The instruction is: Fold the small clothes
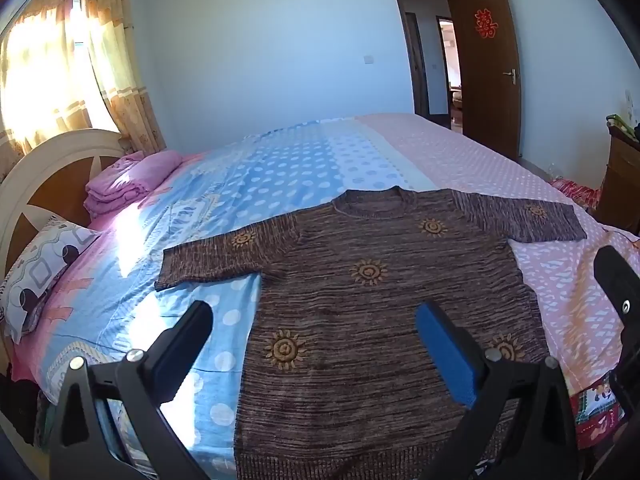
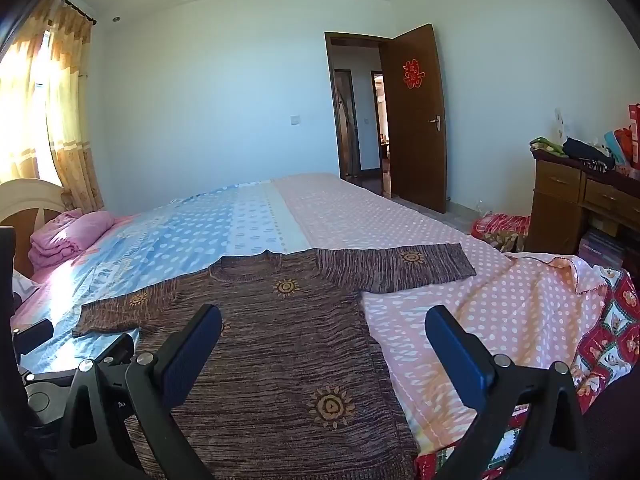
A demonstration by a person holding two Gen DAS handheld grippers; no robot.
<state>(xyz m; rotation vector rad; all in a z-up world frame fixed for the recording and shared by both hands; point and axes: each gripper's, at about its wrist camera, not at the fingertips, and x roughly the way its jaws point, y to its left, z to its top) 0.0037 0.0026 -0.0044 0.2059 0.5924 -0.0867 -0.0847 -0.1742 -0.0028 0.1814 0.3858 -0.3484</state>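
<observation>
Your left gripper (image 1: 316, 320) and right gripper (image 2: 324, 326) both gape wide, apparently above the flat brown sweater (image 1: 360, 300) on the bed (image 1: 304, 160), grasping nothing.

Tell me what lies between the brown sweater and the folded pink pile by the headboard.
Only bare bedsheet, blue with white dots, sunlit: nothing on it between the brown sweater and the folded pink pile. The left wrist view shows it best.

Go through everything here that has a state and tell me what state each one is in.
Brown sweater: spread flat on the bed, sleeves out, unfolded.
Left gripper: open, holding nothing.
Right gripper: open, holding nothing.
Door: open.
Pink bedding: folded, stacked by the headboard.
Curtains: drawn, sunlit.
</observation>
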